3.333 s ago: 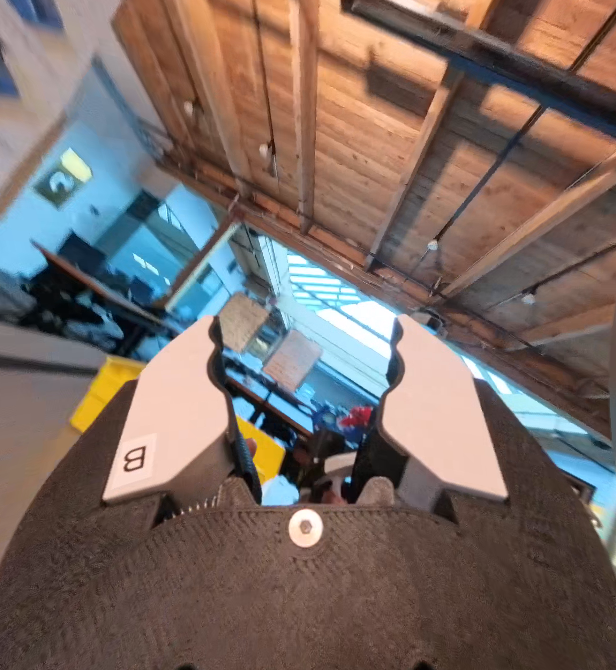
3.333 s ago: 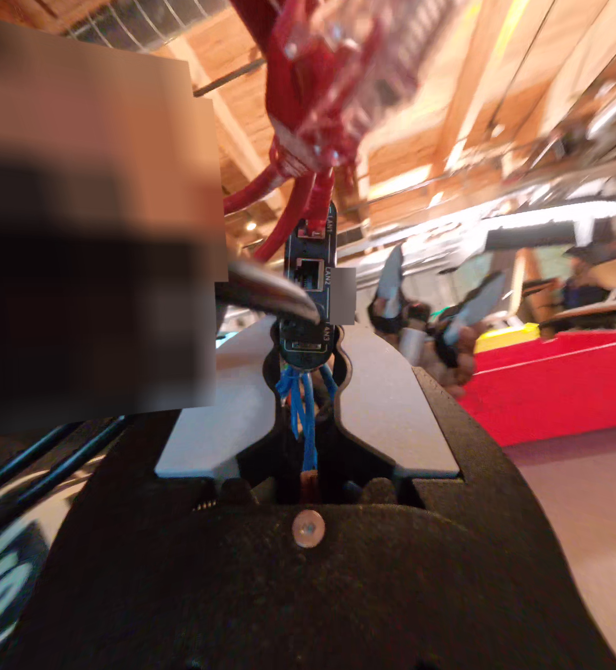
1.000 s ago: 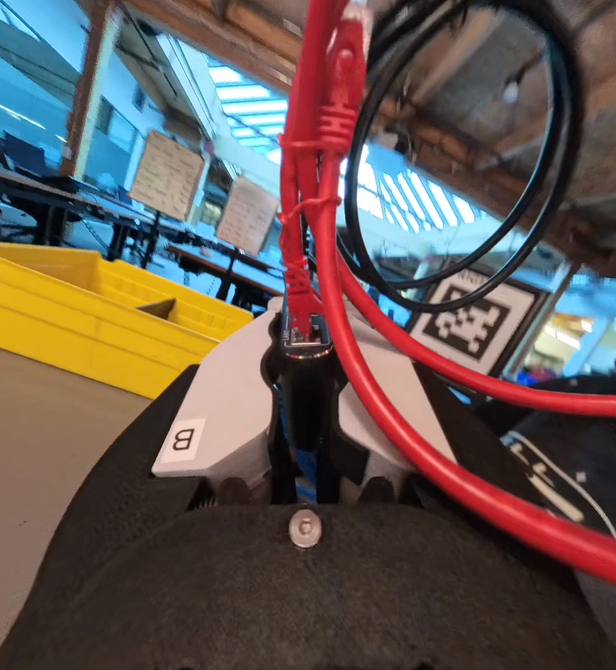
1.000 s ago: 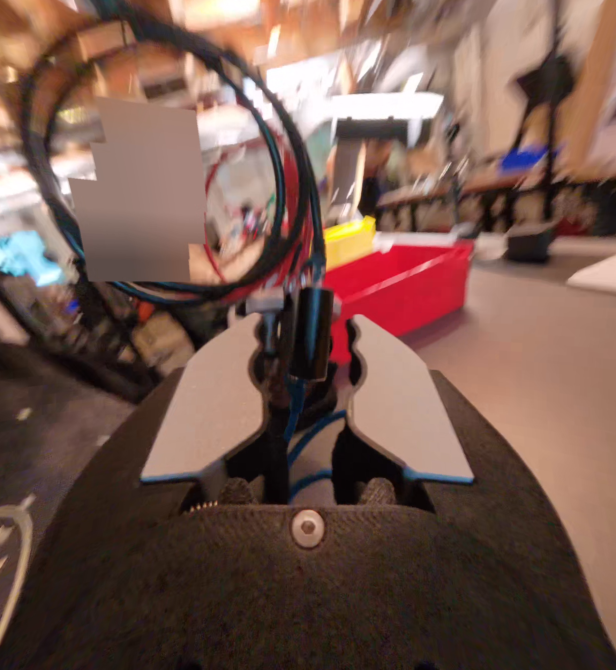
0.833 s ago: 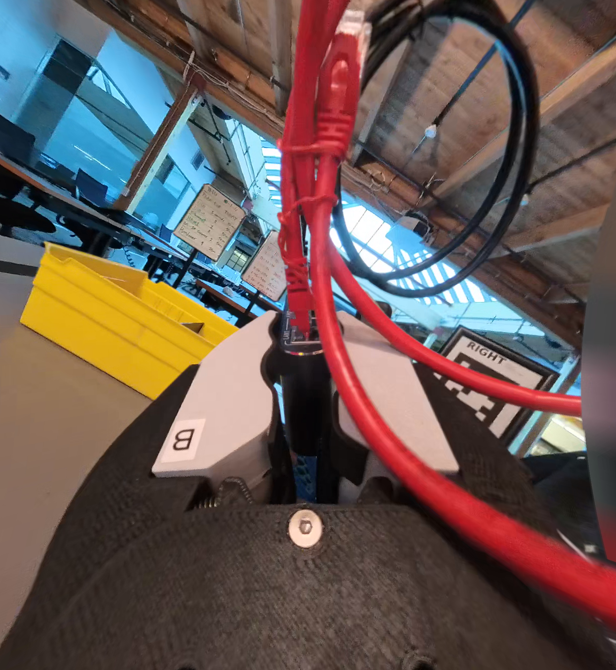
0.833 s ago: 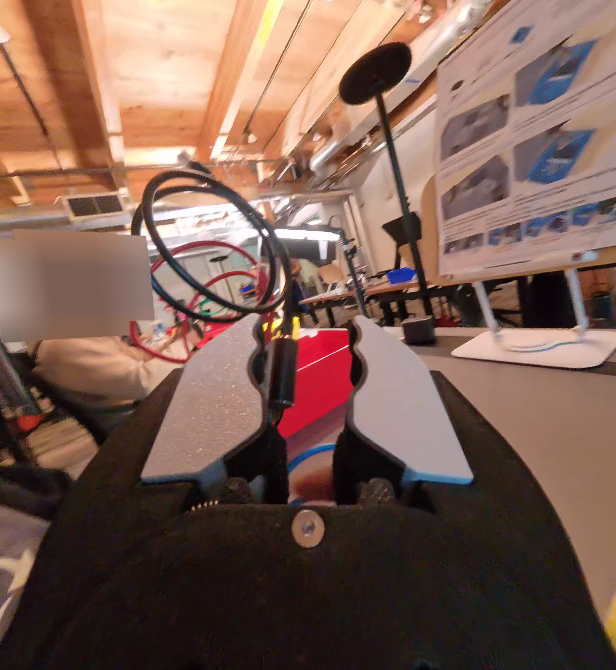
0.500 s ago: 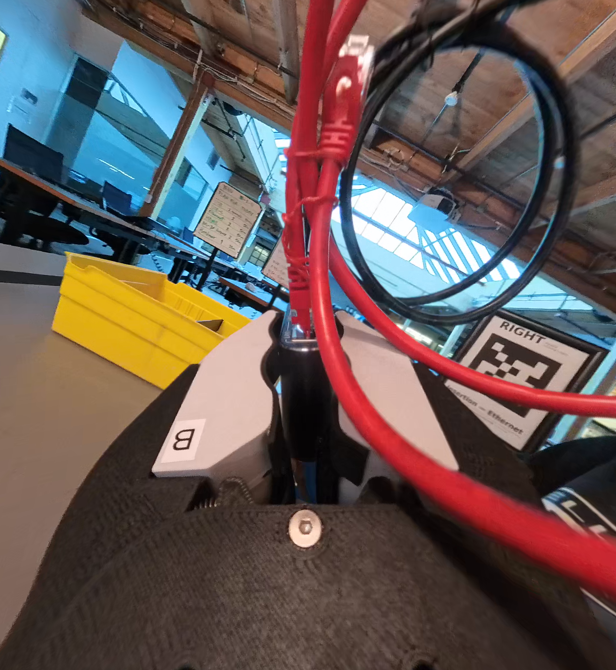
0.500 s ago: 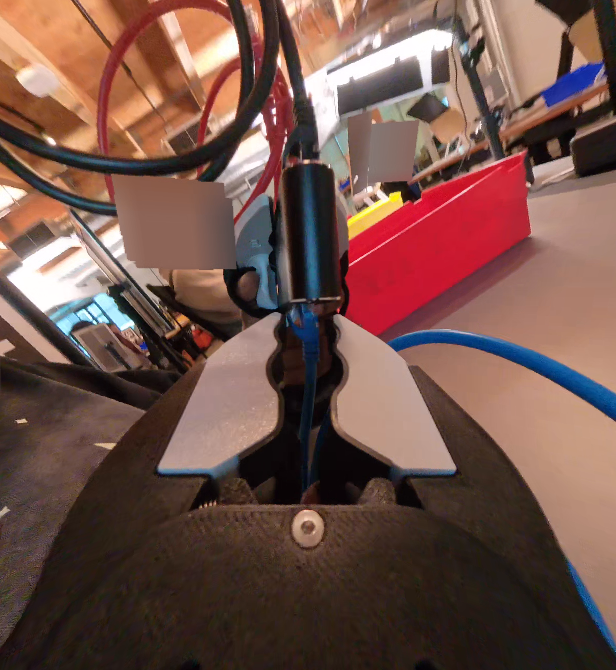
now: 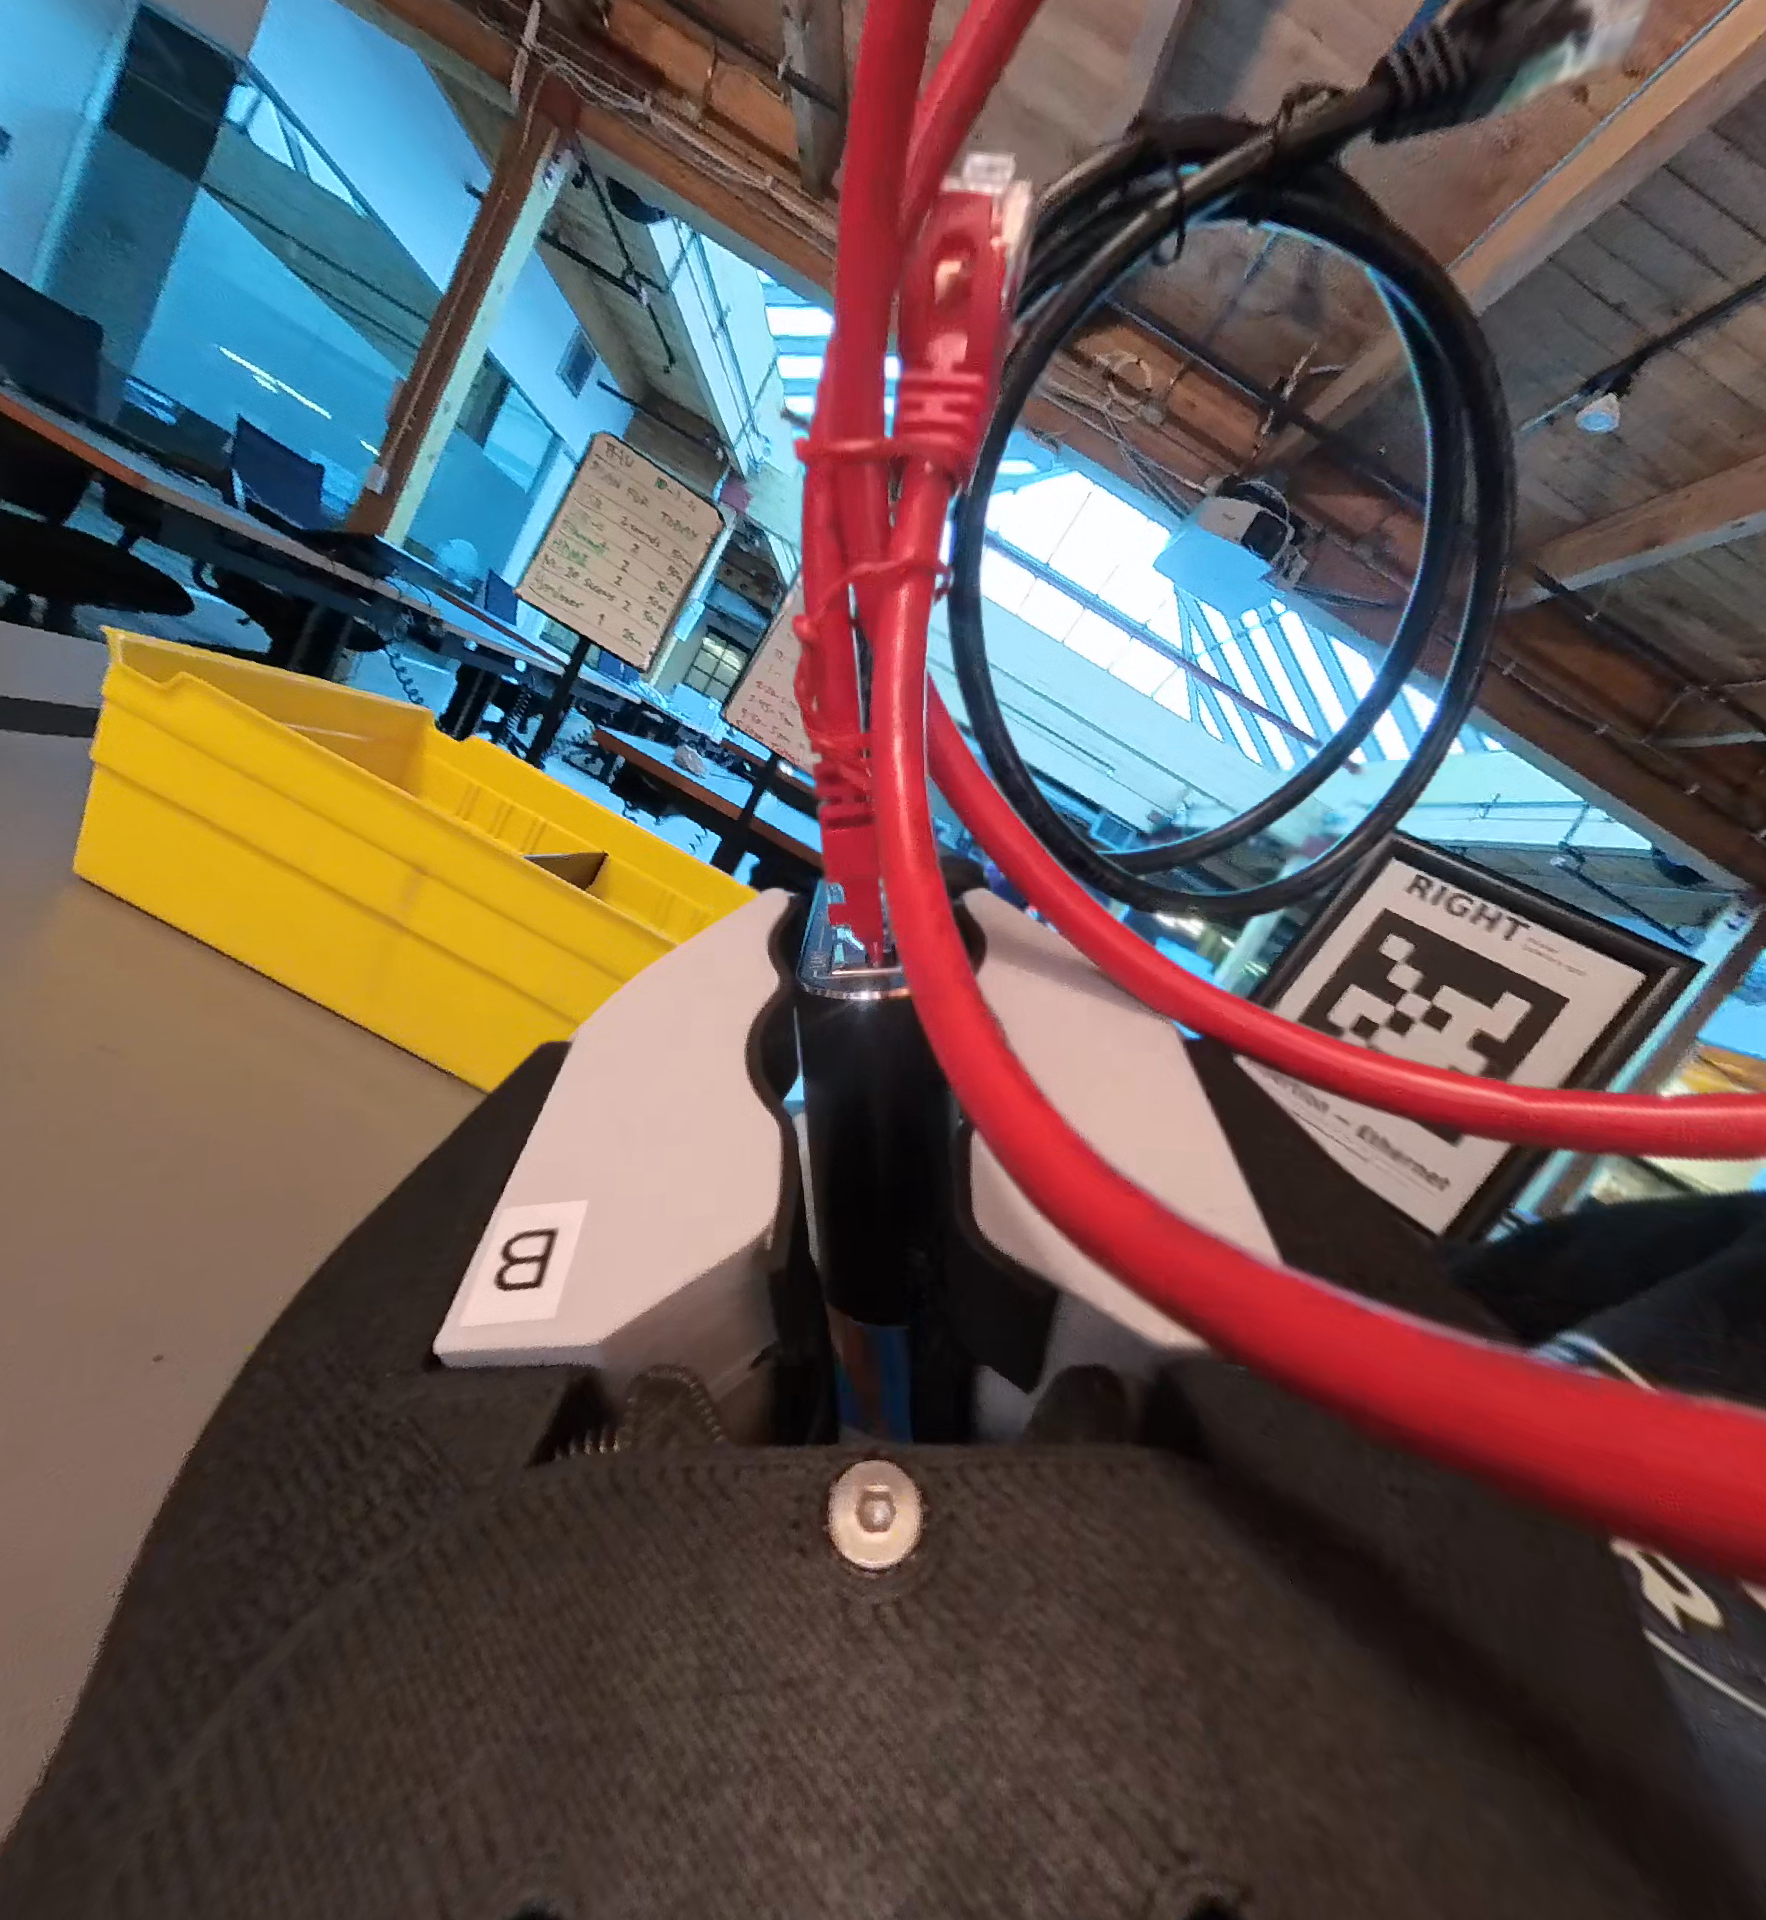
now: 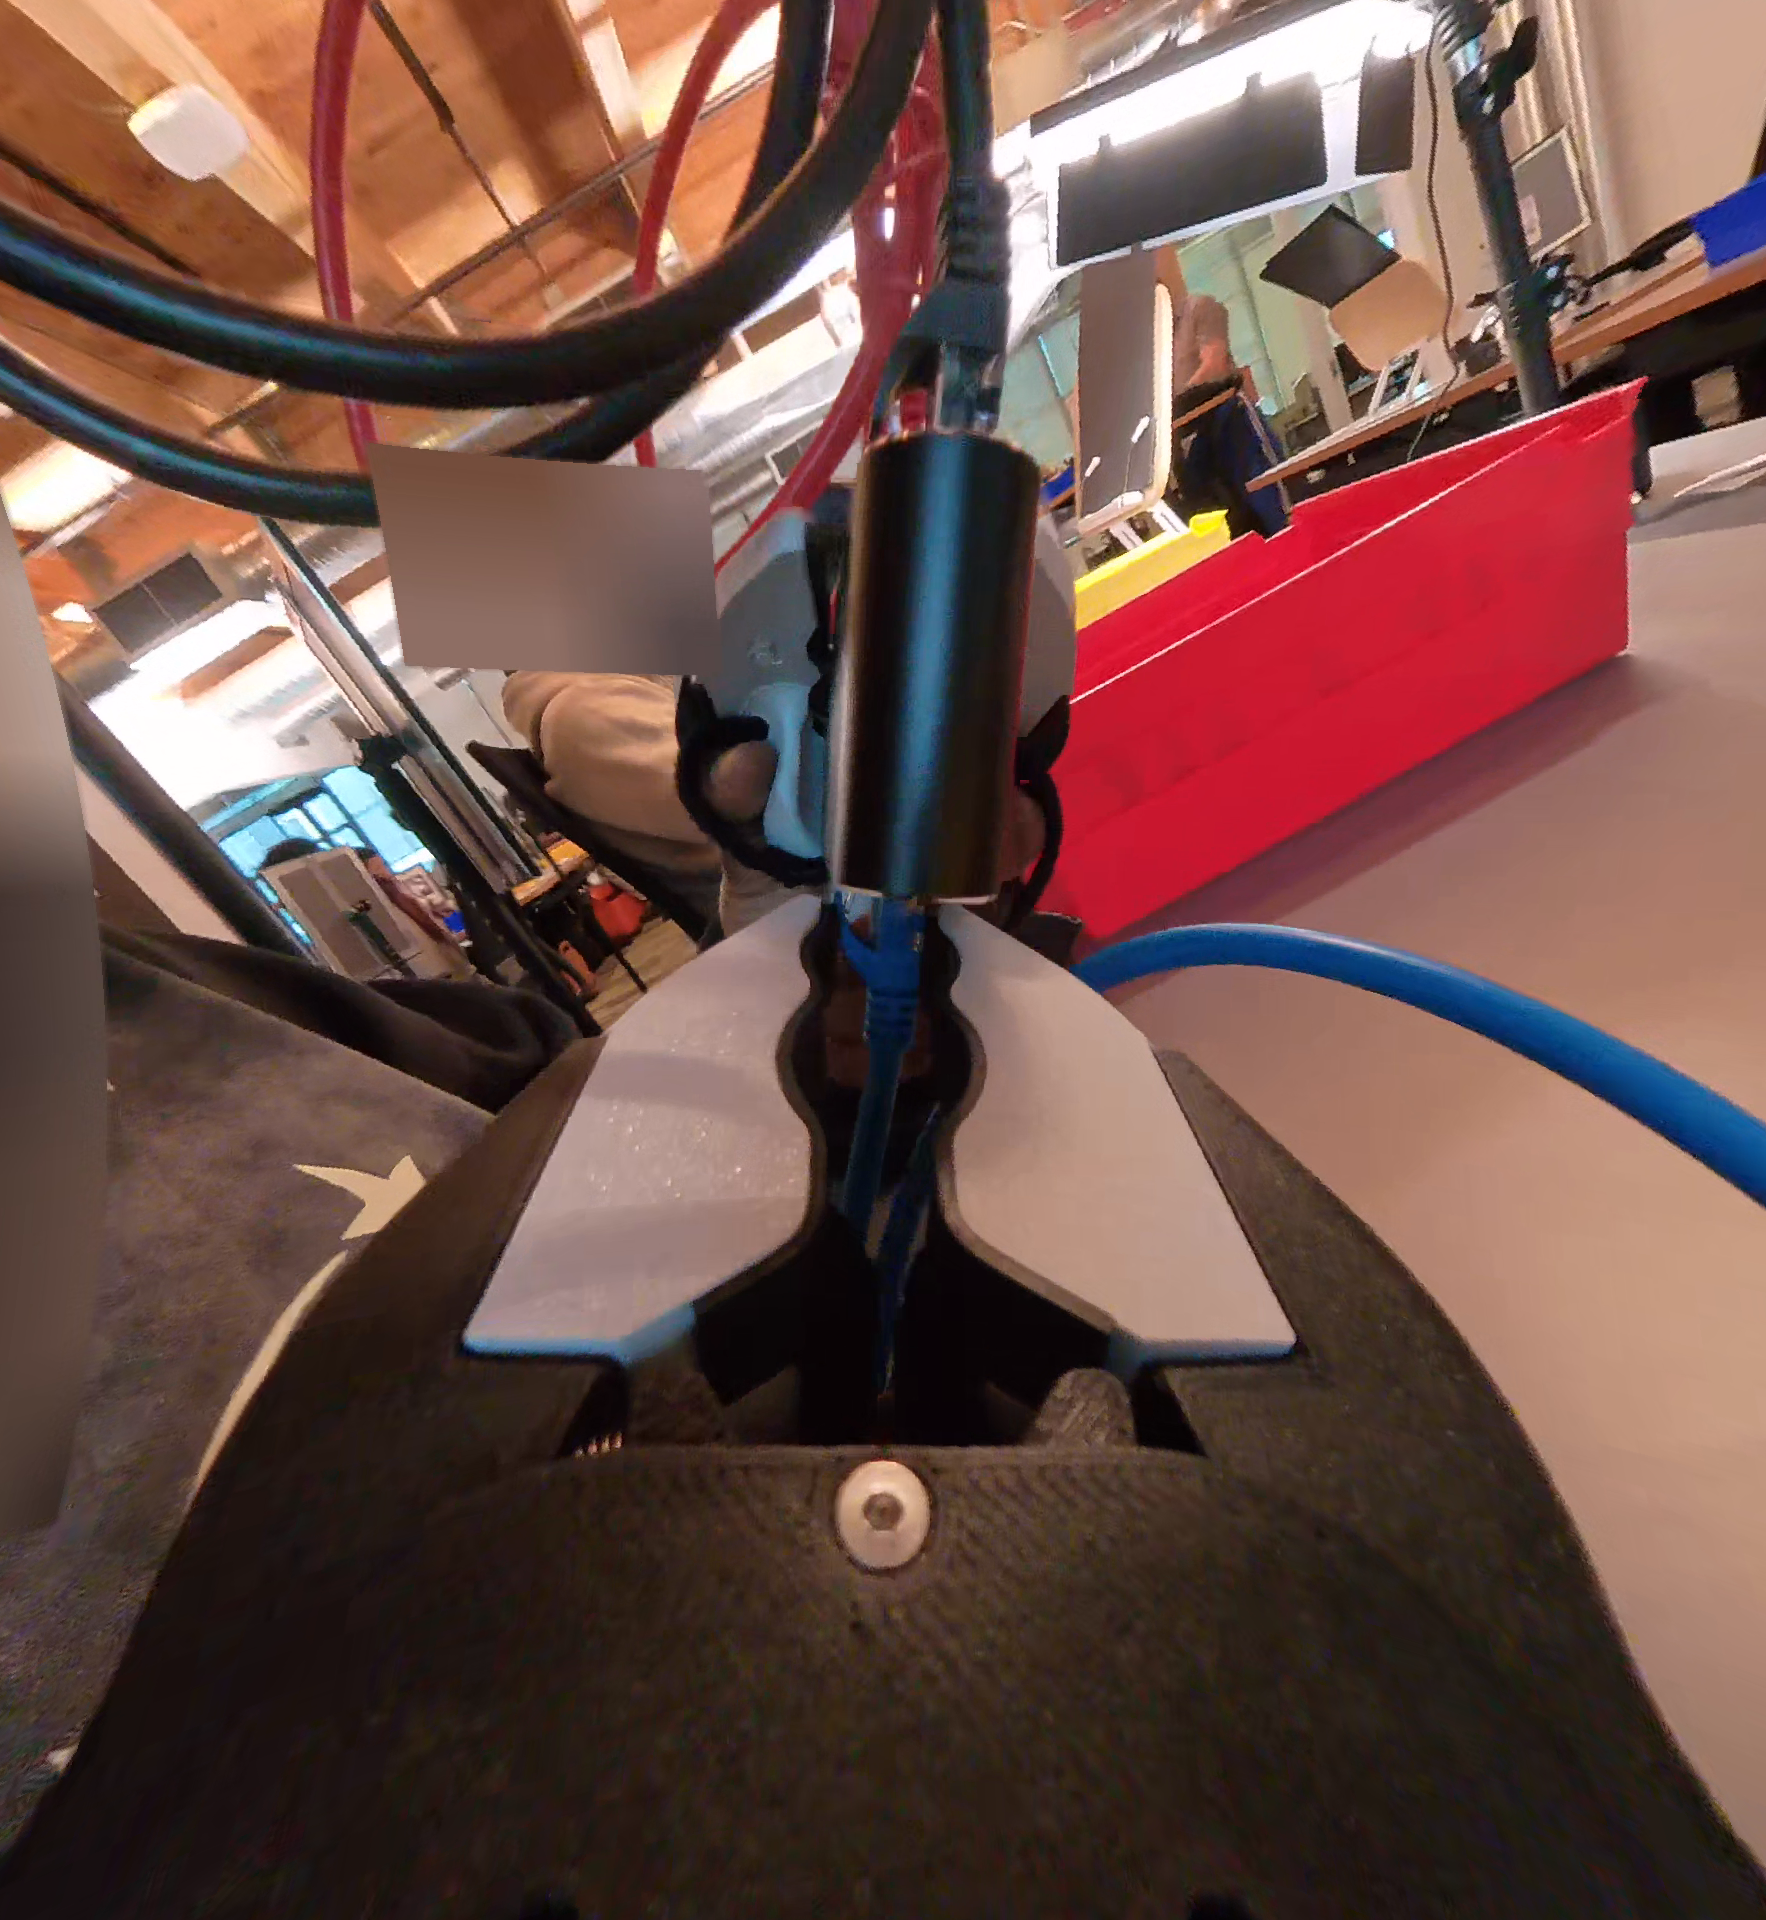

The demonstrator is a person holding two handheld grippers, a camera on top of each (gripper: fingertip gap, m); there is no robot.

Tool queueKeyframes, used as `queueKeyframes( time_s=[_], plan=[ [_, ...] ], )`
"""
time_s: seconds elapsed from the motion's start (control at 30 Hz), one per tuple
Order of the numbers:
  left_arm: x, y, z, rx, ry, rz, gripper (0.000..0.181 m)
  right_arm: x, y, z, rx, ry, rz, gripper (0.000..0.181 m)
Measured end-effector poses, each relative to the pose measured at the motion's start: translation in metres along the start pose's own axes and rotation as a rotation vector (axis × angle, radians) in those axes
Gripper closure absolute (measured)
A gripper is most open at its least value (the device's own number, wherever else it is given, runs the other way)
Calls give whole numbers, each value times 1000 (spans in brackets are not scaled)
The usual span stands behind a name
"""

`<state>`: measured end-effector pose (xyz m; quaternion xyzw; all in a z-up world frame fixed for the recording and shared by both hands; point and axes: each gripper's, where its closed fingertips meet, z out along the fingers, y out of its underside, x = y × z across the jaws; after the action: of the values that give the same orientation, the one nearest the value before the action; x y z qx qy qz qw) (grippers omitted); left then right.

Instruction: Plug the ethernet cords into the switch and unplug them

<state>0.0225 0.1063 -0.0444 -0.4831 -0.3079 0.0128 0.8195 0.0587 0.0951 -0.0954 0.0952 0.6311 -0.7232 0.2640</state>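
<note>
My left gripper (image 9: 877,920) is shut on the slim black switch (image 9: 874,1101) and holds it upright above the table. A red ethernet cord (image 9: 848,790) is plugged into the switch's top end; its loose plug (image 9: 972,239) hangs above, tied to the bundle. A coiled black cord (image 9: 1481,623) hangs beside it. In the right wrist view the switch (image 10: 931,665) stands just ahead of my right gripper (image 10: 881,920), with the left gripper's grey fingers (image 10: 775,665) behind it. My right gripper is shut on the blue cord's plug boot (image 10: 884,997), which enters the switch's lower end. The blue cord (image 10: 1481,1029) loops away right.
A yellow bin (image 9: 339,831) sits on the grey table at the left. A red bin (image 10: 1326,644) lies beyond the switch on the right. A framed marker sign (image 9: 1430,1039) stands at the right. Black cords (image 10: 339,353) cross overhead. A person sits behind. My right fingertips sit around 6 cm from my left ones.
The switch passed from my right gripper to my left, which was open and has shut on it. My right gripper let go, swung away, then came back and shut on the blue cord.
</note>
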Motion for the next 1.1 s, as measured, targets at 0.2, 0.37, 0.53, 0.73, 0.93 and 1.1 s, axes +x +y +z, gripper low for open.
queueKeyframes(
  time_s=[0.2, 0.37, 0.53, 0.73, 0.93, 1.1],
  plan=[
    [0, 29, 8, -178, -9, 23, 154, 0, -1, -1, 9, -14, 40, 167],
    [-2, 19, 6, -114, -38, 65, 156, 0, -16, -8, 145, -17, 83, 158],
    [-3, 21, 7, -124, -39, 41, 156, 3, -13, -7, 151, -9, 110, 158],
    [-4, 21, 7, -119, -49, 53, 155, 6, -12, -7, 155, 20, 83, 166],
    [-3, 22, 7, -124, -52, 66, 156, 5, -11, -6, 142, 18, 76, 165],
    [-6, 23, 6, -132, -68, 70, 155, 10, -9, -5, 113, 74, -3, 167]
  ],
)
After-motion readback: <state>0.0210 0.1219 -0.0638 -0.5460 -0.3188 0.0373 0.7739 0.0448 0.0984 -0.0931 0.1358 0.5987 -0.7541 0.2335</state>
